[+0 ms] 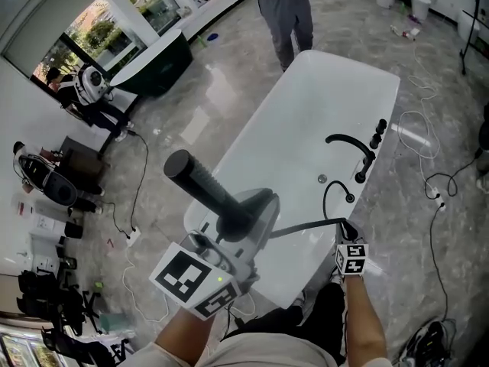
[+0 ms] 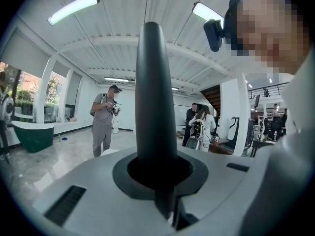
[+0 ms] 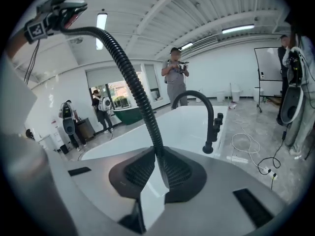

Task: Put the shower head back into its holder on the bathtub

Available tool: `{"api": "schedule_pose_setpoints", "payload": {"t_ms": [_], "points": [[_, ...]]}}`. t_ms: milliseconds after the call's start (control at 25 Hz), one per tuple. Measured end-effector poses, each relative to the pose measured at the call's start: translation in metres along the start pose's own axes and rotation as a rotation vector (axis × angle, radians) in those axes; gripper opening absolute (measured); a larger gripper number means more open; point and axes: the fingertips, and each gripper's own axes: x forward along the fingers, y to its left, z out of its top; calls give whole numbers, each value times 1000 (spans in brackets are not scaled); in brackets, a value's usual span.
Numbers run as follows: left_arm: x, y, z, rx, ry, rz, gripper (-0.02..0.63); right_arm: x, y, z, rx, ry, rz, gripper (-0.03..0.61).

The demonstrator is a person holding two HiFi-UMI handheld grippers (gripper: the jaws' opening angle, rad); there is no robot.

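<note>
**Shower head in hand, away from the rim fittings**

Left gripper, lower centre-left of the head view: jaws clamped on the base of the black, stick-shaped shower head. Its body slants toward the upper left of the frame, over the near end of the white bathtub. In the left gripper view it rises straight out from between the pads and fills the middle of the frame.

Right gripper, lower right of the head view: jaws pinched on the black ribbed hose. The hose runs almost level from this gripper to the left one, across the tub's near corner. In the right gripper view it climbs from the pads in an arc to the upper left of the frame.

Fittings: a black arched faucet stands on the tub's right rim, right of centre, with black knobs just beside it. The holder cannot be singled out among these fittings. The shower head is well apart from all of them.

Surroundings: a person stands beyond the tub's far end at the top of the frame. White cables lie on the floor at right.
</note>
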Motion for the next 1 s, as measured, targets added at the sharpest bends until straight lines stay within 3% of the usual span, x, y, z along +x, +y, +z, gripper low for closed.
{"api": "schedule_pose_setpoints", "payload": {"t_ms": [520, 760, 1000], "points": [[16, 14, -86, -57, 81, 10, 37, -47, -33, 88, 45, -179, -51, 60], [27, 9, -125, -76, 122, -8, 37, -81, -42, 131, -7, -248, -80, 58], [32, 5, -138, -97, 127, -31, 37, -120, -39, 186, -87, -326, -105, 58]]}}
